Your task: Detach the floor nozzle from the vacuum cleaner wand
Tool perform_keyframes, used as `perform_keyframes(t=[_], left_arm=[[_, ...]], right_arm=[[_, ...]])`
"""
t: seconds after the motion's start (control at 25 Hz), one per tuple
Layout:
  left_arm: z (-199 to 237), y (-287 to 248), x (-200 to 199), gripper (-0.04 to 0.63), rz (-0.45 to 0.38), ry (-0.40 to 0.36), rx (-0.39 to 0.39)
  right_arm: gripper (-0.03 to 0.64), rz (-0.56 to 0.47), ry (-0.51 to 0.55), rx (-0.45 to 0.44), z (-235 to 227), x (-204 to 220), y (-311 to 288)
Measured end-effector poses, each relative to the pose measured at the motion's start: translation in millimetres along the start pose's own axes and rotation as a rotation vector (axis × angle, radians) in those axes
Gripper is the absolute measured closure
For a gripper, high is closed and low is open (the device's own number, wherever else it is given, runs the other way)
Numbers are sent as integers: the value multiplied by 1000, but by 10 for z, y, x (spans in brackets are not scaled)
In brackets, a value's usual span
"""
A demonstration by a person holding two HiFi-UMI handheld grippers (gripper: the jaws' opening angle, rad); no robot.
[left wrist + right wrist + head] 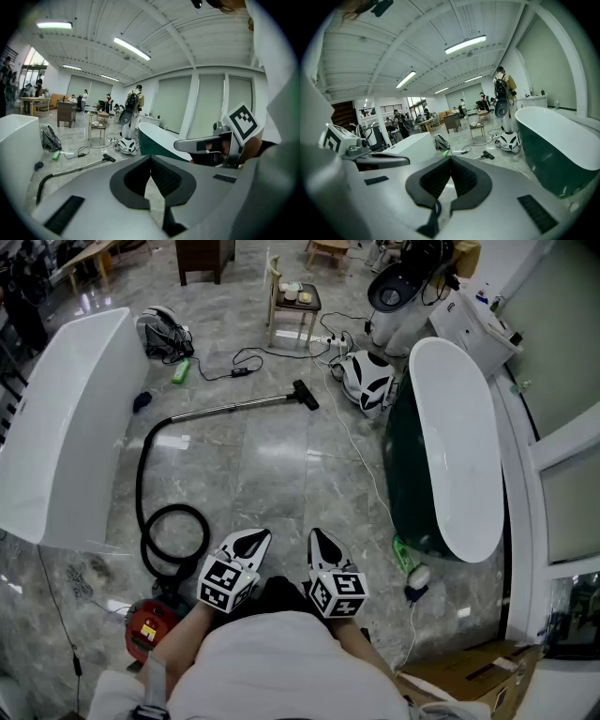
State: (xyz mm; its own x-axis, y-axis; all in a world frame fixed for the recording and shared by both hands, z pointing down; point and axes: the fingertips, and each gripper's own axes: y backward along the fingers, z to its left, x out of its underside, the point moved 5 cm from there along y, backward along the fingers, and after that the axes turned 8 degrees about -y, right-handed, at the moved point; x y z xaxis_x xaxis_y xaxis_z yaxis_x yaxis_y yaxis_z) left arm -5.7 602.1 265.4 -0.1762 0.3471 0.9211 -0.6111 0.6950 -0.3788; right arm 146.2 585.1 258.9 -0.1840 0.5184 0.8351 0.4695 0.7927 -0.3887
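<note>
The vacuum's metal wand lies on the marble floor well ahead of me, with the small black floor nozzle on its right end. Its black hose curls back to the red vacuum body by my left side. The nozzle also shows far off in the left gripper view and the right gripper view. My left gripper and right gripper hang side by side close to my body, both shut and empty, far from the wand.
A white bathtub stands at the left and a dark green one at the right. Beyond the nozzle are a small wooden stool, a white and black device, cables and a green bottle. People stand far back.
</note>
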Motion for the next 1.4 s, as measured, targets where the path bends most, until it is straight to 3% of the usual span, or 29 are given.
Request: perform_keyframes(t=[0.52,0.8,1.04,1.24,1.4], left_arm=[[-293,49,121,585,25,-24,-8],[-477,46,178,586,11,10,-35],[-793,58,327,586,-5,-28,-41],[-800,101,357,586,-7,39,-88],[-782,91,333,586,-13,38,-101]], right_arm=[[603,-5,-13,-16,-80,139,271],[601,-40,-42,-123,-80,209,477],[600,-63,-79,-209,-143,327,670],[601,-34,-55,-219,-170,401,732],[600,-38,-76,-214,-217,394,725]])
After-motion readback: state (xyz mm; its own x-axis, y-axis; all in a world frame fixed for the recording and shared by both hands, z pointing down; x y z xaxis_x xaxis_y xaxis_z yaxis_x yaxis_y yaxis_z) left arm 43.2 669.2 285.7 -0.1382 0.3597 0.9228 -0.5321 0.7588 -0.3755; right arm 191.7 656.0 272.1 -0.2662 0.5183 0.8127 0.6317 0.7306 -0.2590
